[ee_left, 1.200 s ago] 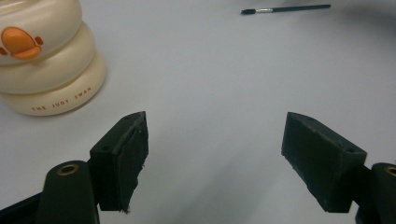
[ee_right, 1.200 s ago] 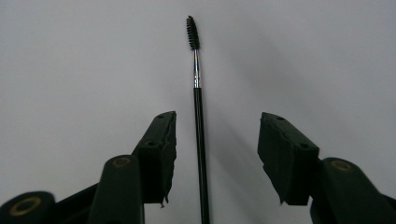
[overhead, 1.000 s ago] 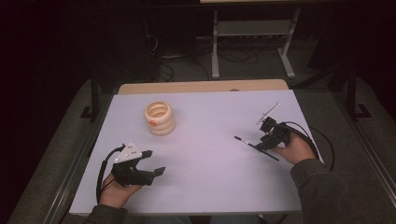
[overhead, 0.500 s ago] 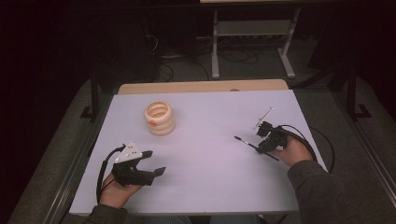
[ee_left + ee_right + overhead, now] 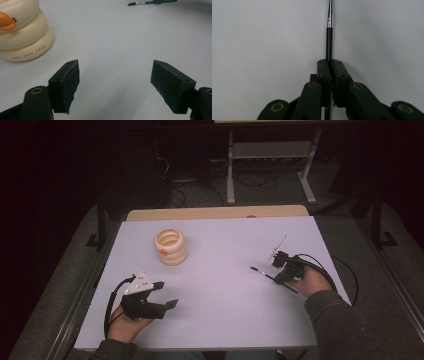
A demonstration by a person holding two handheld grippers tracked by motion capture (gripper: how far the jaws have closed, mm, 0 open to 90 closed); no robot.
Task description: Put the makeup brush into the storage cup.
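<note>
A thin black-handled brush [image 5: 262, 273] lies on the white table [image 5: 220, 320] at the right, bristle tip toward the middle. My right gripper [image 5: 276, 278] sits over its handle; its jaws have just been closing and now press together on the brush [image 5: 329, 40], which sticks straight out ahead of the right gripper [image 5: 329, 62]. My left gripper [image 5: 167, 294] rests at the front left, jaws wide apart with nothing between them, as the left gripper view [image 5: 115, 85] shows. A cream ringed holder [image 5: 171, 247] with an orange spot stands at the back left, upright [image 5: 22, 32].
A wooden strip [image 5: 215, 213] runs along the table's far edge. Beyond it stands a metal stand [image 5: 270, 160] among floor cables. Each gripper's cable trails toward the table's front.
The right gripper's jaws have closed onto the brush handle, and the right hand has shifted slightly toward the brush. The left gripper and the holder have stayed put.
</note>
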